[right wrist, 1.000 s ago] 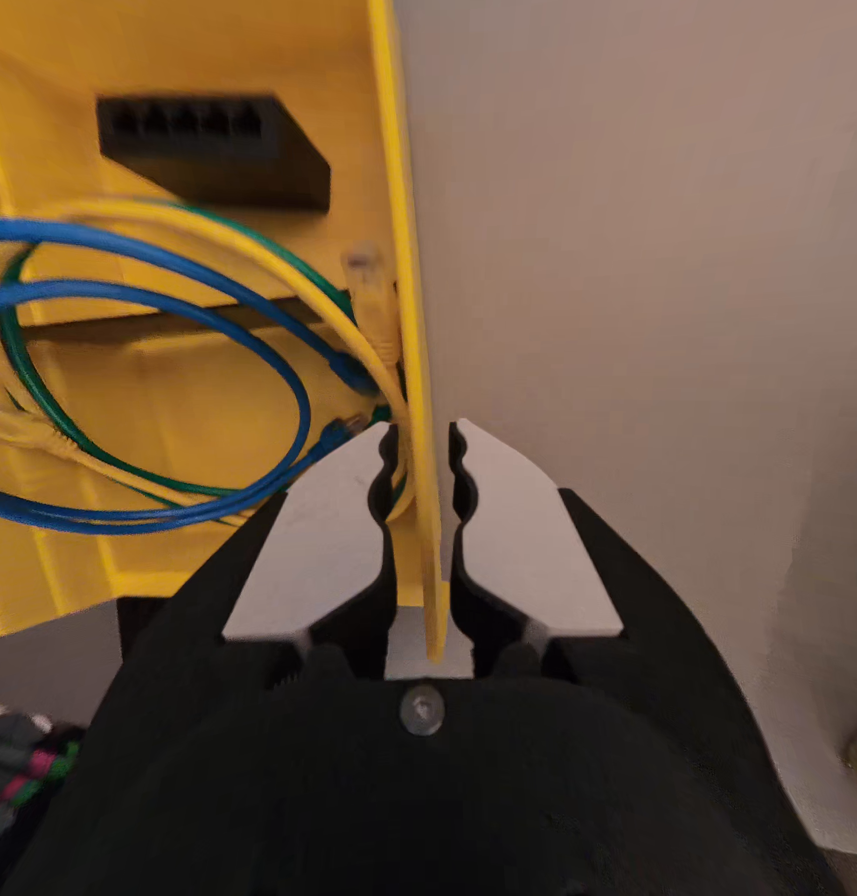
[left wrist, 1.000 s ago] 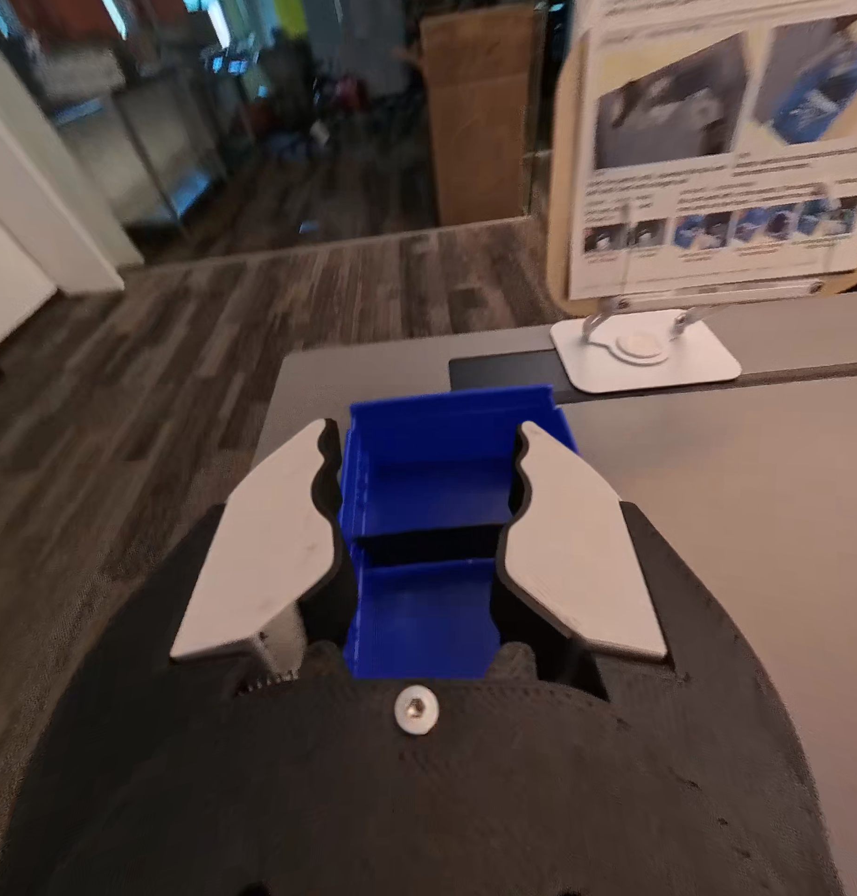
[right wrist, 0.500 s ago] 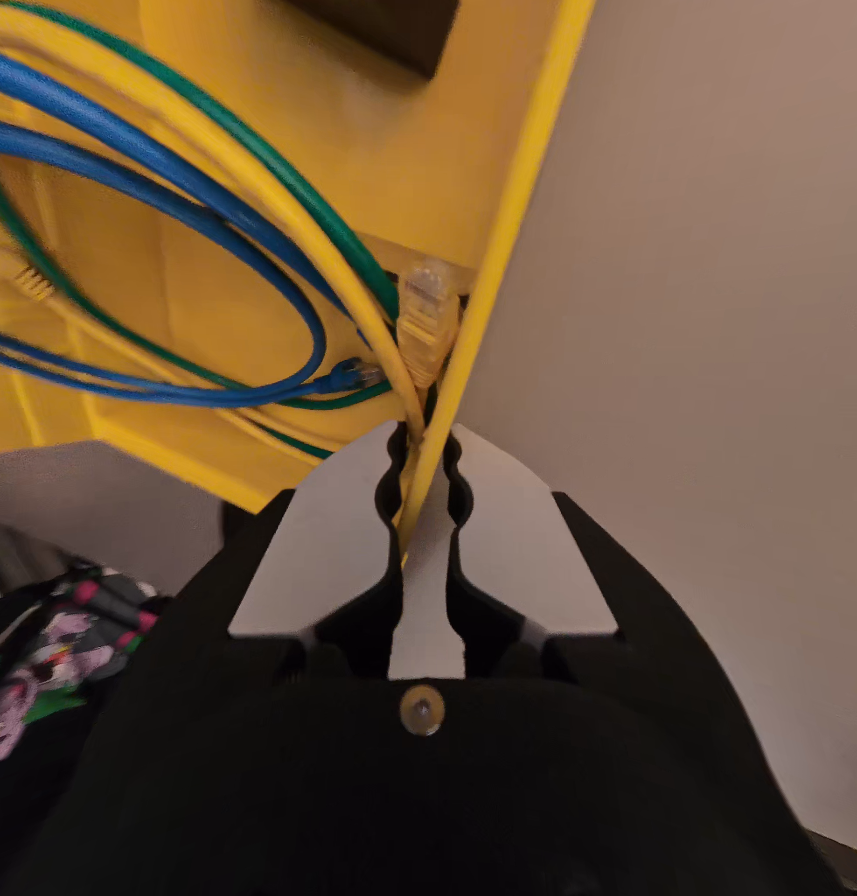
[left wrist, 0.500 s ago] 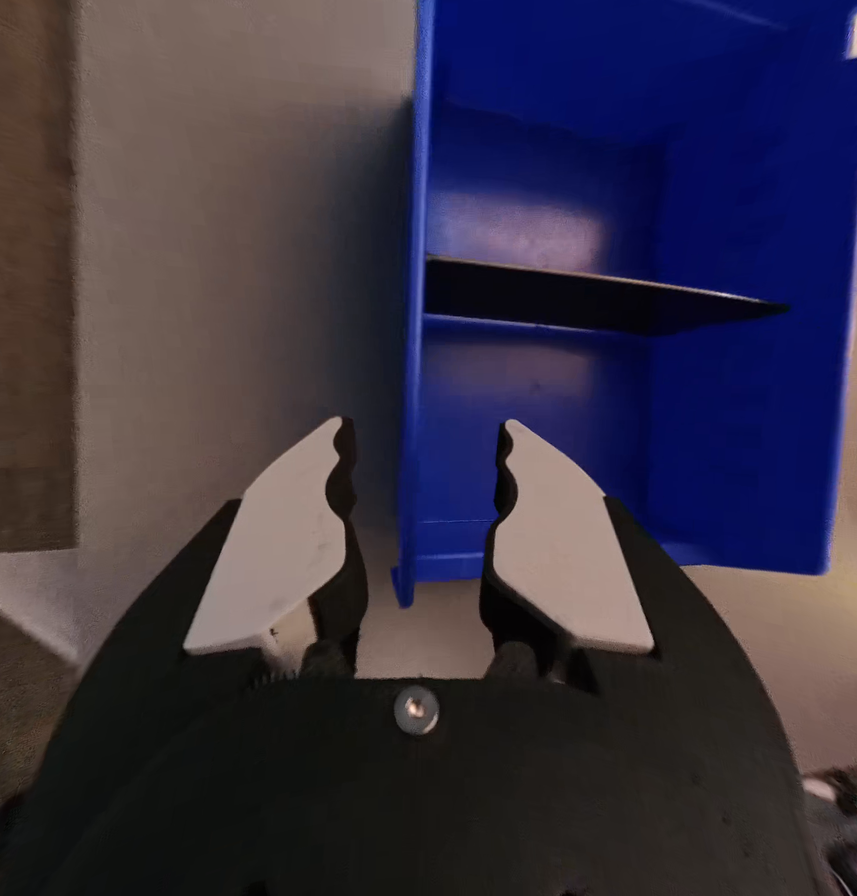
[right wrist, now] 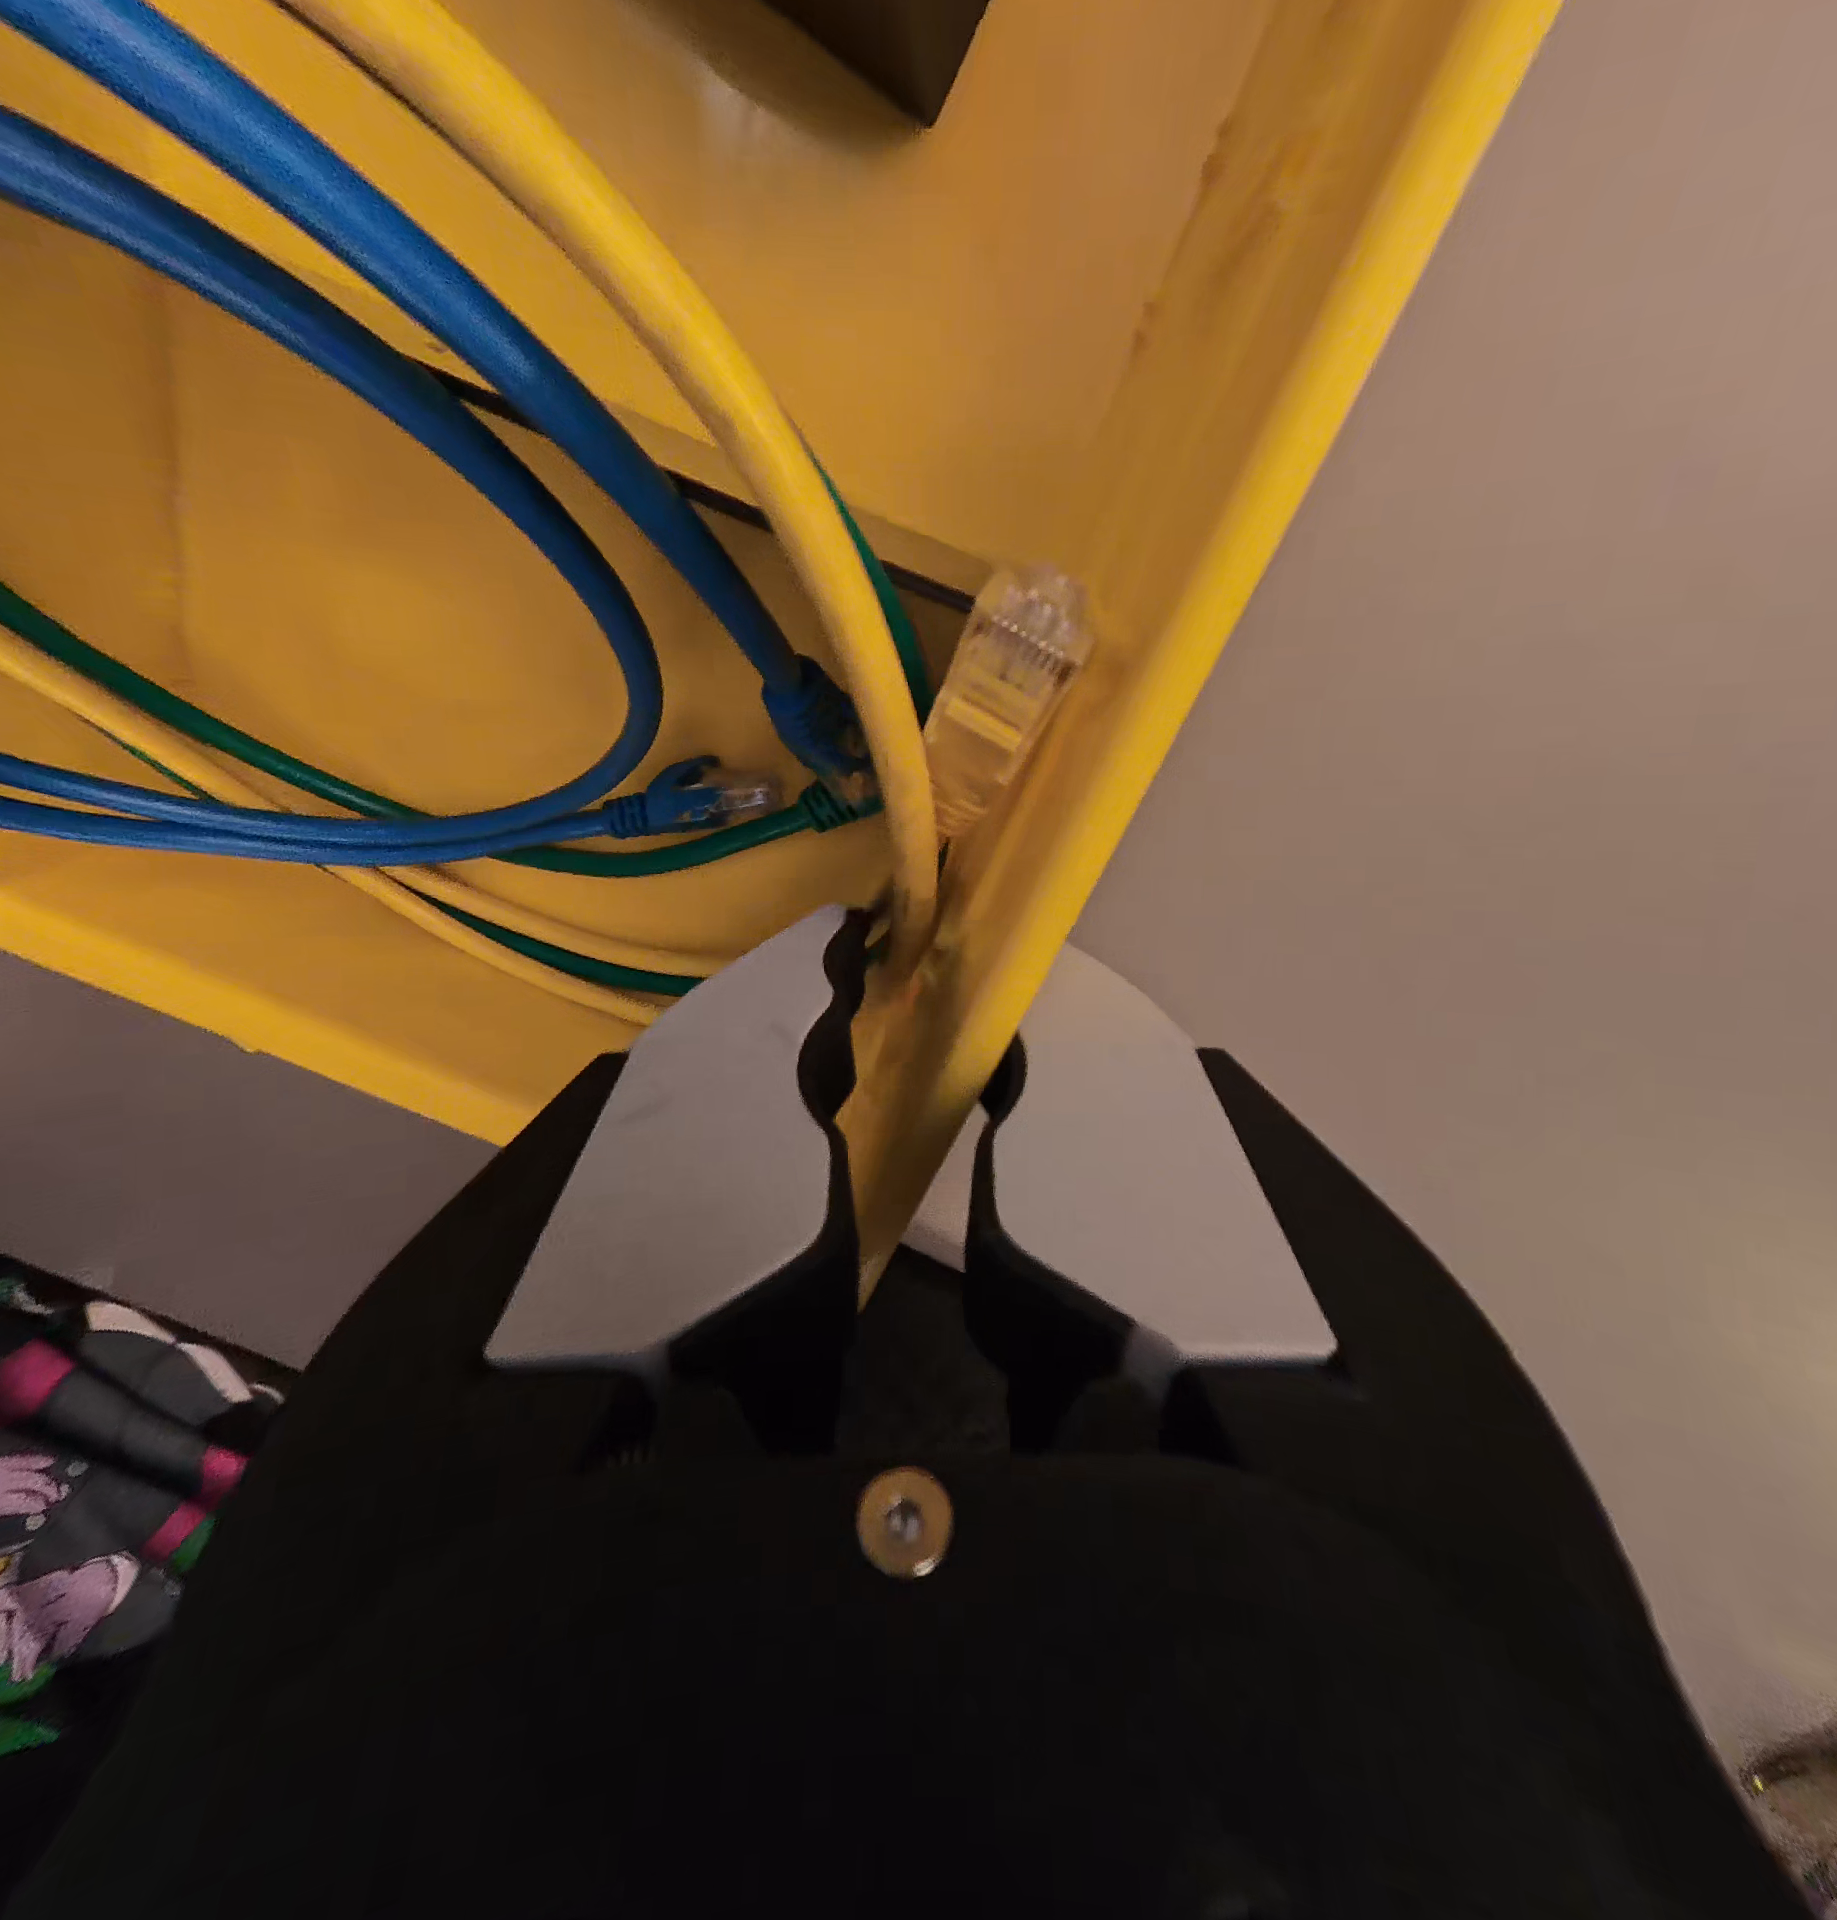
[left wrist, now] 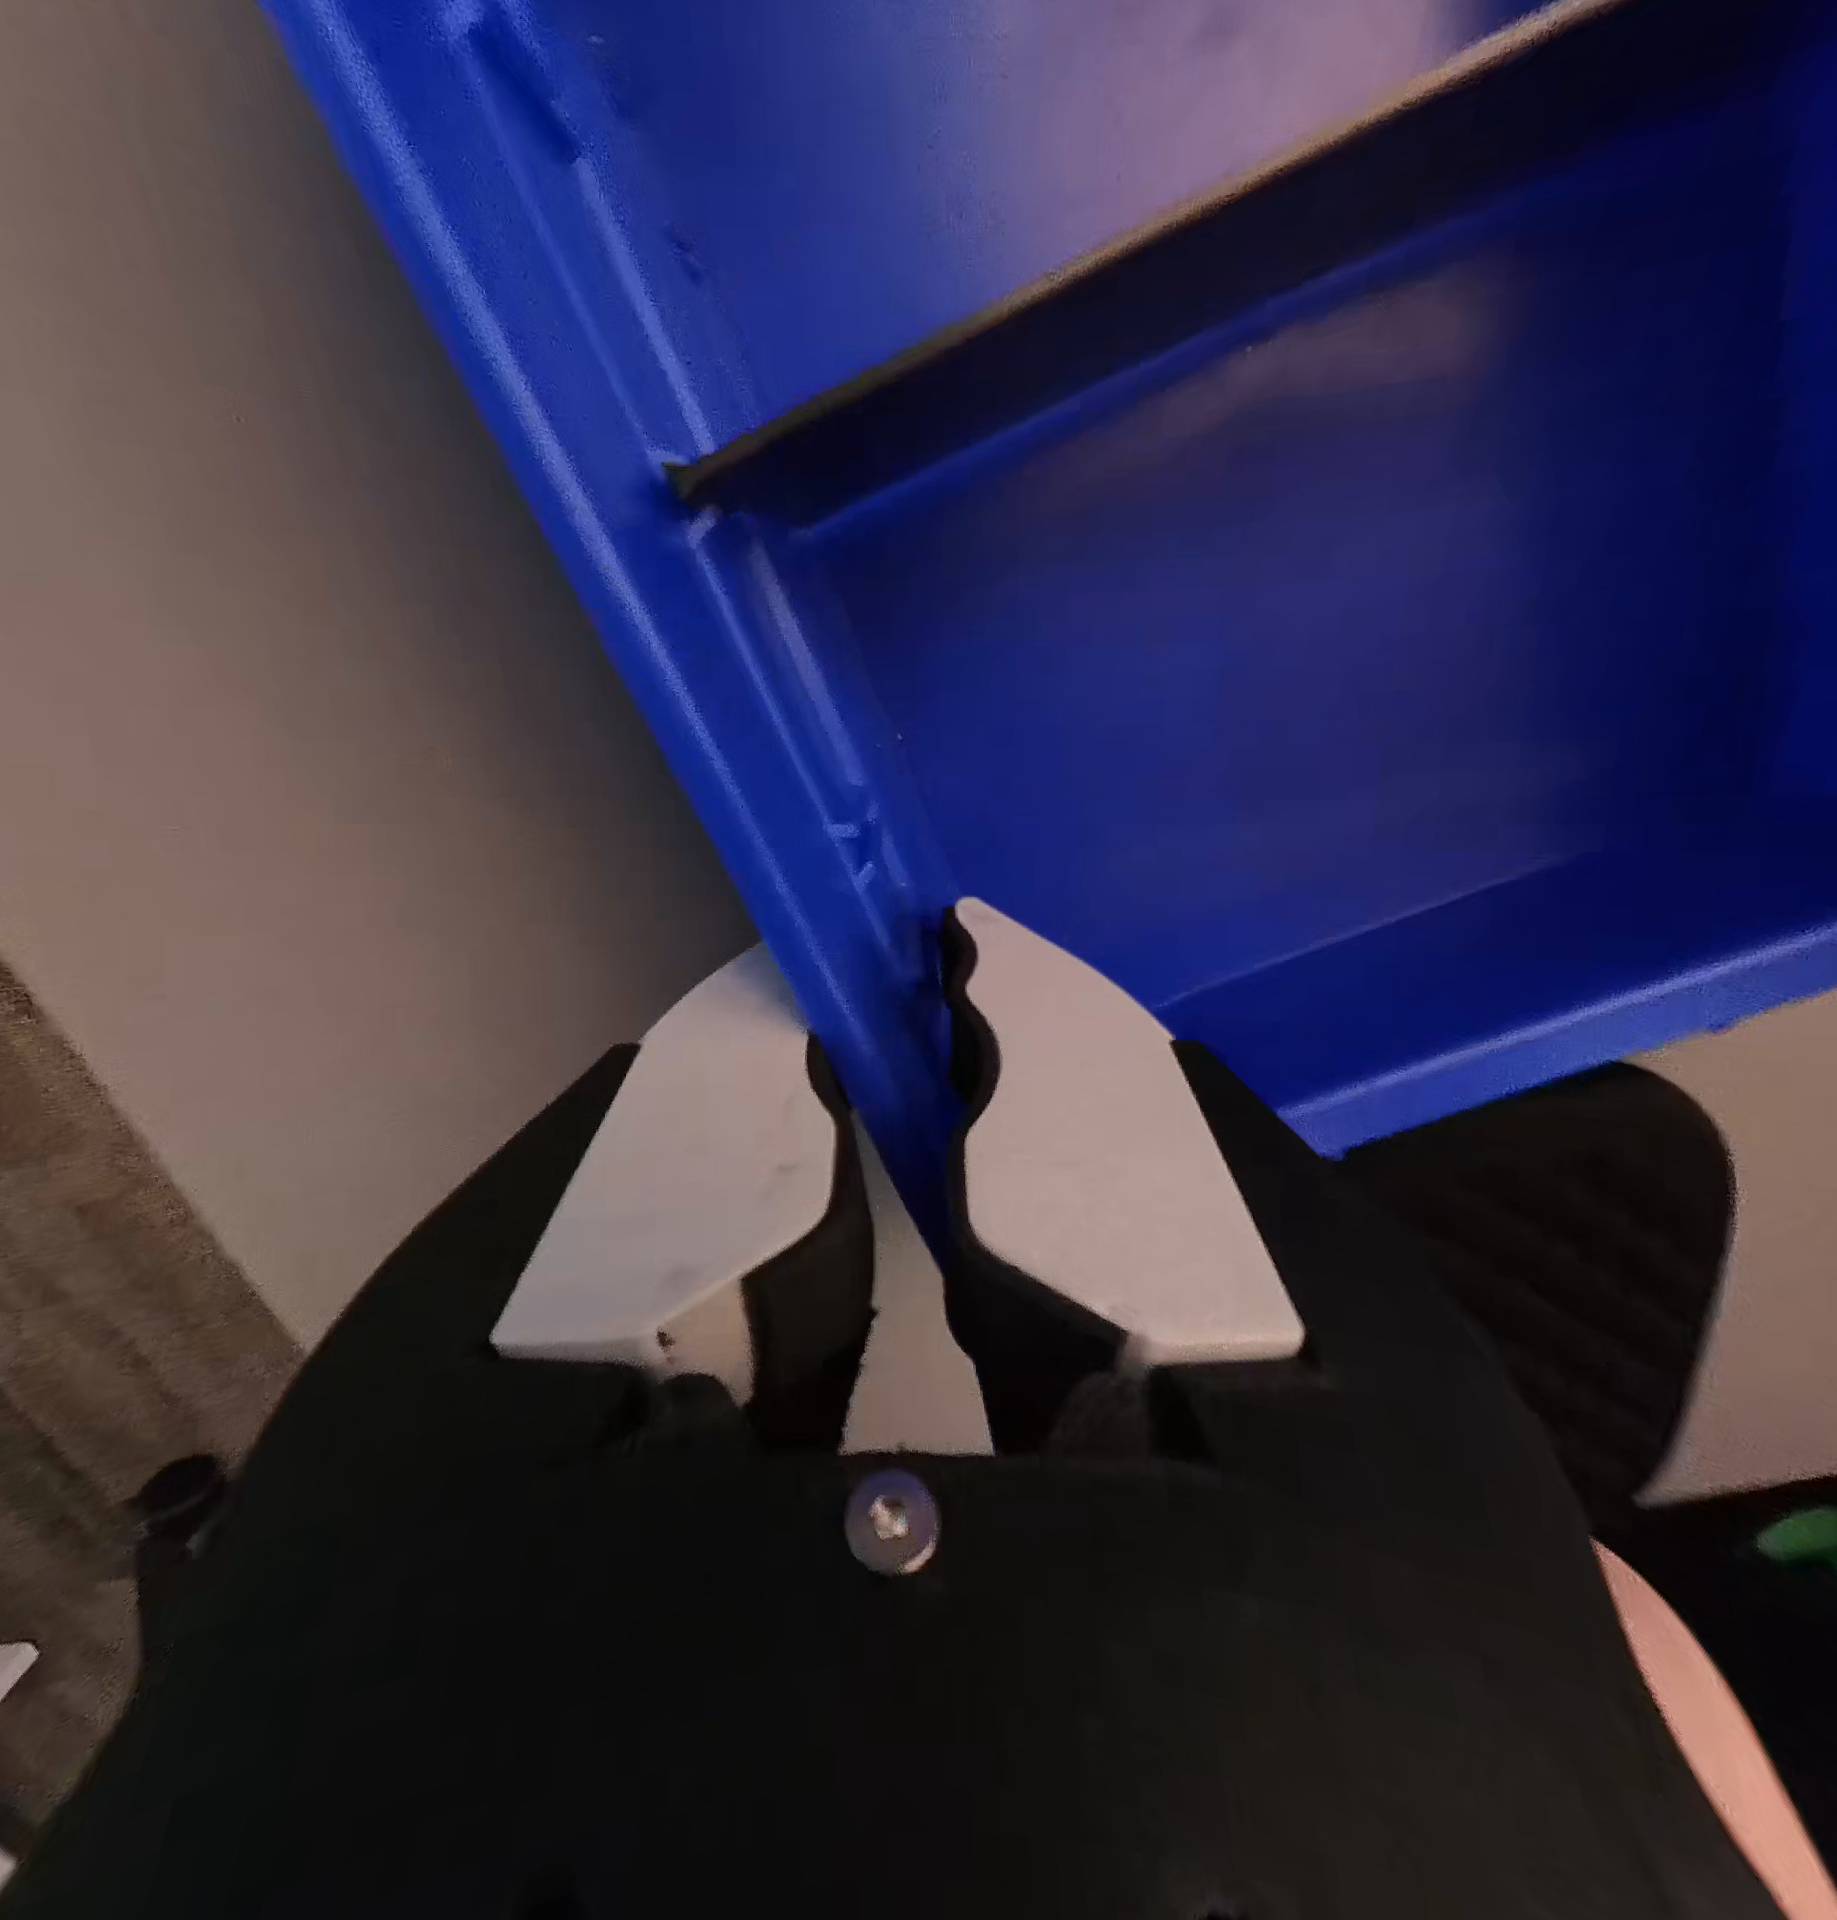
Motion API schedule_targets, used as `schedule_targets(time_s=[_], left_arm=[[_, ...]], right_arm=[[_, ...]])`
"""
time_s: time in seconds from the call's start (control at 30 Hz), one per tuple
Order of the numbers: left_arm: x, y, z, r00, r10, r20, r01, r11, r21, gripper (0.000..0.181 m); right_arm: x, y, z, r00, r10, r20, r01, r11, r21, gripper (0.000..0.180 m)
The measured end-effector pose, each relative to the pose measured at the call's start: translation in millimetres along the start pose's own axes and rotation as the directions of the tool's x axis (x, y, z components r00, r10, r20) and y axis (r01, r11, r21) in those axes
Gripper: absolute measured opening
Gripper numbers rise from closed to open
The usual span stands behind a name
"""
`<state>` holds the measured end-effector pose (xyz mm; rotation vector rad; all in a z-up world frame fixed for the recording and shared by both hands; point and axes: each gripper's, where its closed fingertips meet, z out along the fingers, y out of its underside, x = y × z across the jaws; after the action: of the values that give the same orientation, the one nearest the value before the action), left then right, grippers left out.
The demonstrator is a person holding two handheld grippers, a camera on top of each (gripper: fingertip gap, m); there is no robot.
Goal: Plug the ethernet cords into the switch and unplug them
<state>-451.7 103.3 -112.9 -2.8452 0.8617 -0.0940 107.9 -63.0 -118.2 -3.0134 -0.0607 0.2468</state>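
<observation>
Tongs [right wrist: 919,997] clamp yellow bin [right wrist: 1257,520] wall; cords [right wrist: 540,582] inside.

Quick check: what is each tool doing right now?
Left tool: closed on the side wall of the blue bin.
Right tool: closed on the side wall of the yellow bin.

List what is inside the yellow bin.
Yellow bin holds blue cords, a yellow cord, a green cord and a dark switch, mostly cut off. The floor beneath the coils is hidden.
</observation>
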Motion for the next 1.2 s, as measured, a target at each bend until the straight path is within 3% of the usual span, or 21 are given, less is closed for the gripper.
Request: schedule_targets(time_s=[0.1, 0.17, 0.27, 0.33, 0.4, 0.47, 0.5, 0.53, 0.57, 0.6, 0.67, 0.73, 0.83, 0.97, 1.1, 1.2], left_arm=[[19, -2, 2, 0.999, 0.019, -0.026, -0.02, 0.999, -0.045, 0.014], [28, -4, 2, 0.999, 0.028, -0.038, -0.031, 0.997, -0.068, 0.014], [42, -4, 3, 0.997, 0.048, -0.064, -0.054, 0.994, -0.096, 0.014], [52, -4, 3, 0.995, 0.064, -0.082, -0.073, 0.991, -0.115, 0.015], [63, -5, 3, 0.989, 0.087, -0.118, -0.101, 0.988, -0.117, 0.019], [72, -4, 4, 0.981, 0.109, -0.163, -0.129, 0.985, -0.115, 0.024], [75, -4, 4, 0.976, 0.117, -0.182, -0.139, 0.984, -0.114, 0.025], [78, -3, 4, 0.972, 0.123, -0.202, -0.147, 0.983, -0.112, 0.027], [81, -1, 4, 0.967, 0.127, -0.223, -0.154, 0.982, -0.11, 0.029], [83, 0, 4, 0.962, 0.127, -0.244, -0.157, 0.981, -0.11, 0.031], [85, 3, 5, 0.953, 0.118, -0.28, -0.156, 0.981, -0.119, 0.033], [87, 7, 7, 0.945, 0.109, -0.309, -0.158, 0.978, -0.14, 0.033], [88, 8, 7, 0.938, 0.11, -0.329, -0.163, 0.977, -0.138, 0.034], [89, 7, 6, 0.929, 0.119, -0.351, -0.174, 0.976, -0.132, 0.036], [91, 6, 5, 0.922, 0.118, -0.37, -0.18, 0.974, -0.137, 0.038], [93, 6, -4, 0.91, 0.089, -0.406, -0.15, 0.981, -0.122, 0.038]], right_arm=[[-22, -2, 9, 0.999, -0.035, 0.029, 0.037, 0.998, -0.05, 0.023], [-21, -4, 0, 0.997, -0.059, -0.049, 0.058, 0.998, -0.025, 0.023], [-7, -23, -47, 0.963, -0.007, -0.269, 0.056, 0.983, 0.177, 0.027], [-19, -41, -94, 0.942, 0.054, -0.331, 0.089, 0.911, 0.402, 0.028], [-58, -71, -152, 0.92, 0.037, -0.391, 0.252, 0.709, 0.659, 0.028], [-130, -98, -206, 0.877, -0.067, -0.476, 0.468, 0.339, 0.816, 0.032], [-172, -103, -219, 0.849, -0.141, -0.509, 0.527, 0.142, 0.838, 0.034], [-212, -107, -223, 0.818, -0.235, -0.525, 0.54, 0.0, 0.842, 0.037], [-242, -115, -212, 0.817, -0.326, -0.475, 0.504, 0.007, 0.863, 0.04], [-268, -124, -190, 0.815, -0.436, -0.381, 0.463, 0.096, 0.881, 0.043], [-305, -135, -125, 0.795, -0.588, -0.147, 0.445, 0.401, 0.8, 0.048], [-307, -144, -63, 0.835, -0.55, -0.01, 0.448, 0.669, 0.593, 0.052], [-289, -145, 2, 0.913, -0.405, 0.046, 0.372, 0.874, 0.312, 0.055], [-291, -130, 44, 0.956, -0.263, 0.132, 0.254, 0.964, 0.079, 0.065], [-300, -126, 65, 0.975, -0.084, 0.206, 0.1, 0.993, -0.066, 0.036], [-299, -122, 76, 0.985, -0.064, 0.158, 0.088, 0.985, -0.151, 0.015]])
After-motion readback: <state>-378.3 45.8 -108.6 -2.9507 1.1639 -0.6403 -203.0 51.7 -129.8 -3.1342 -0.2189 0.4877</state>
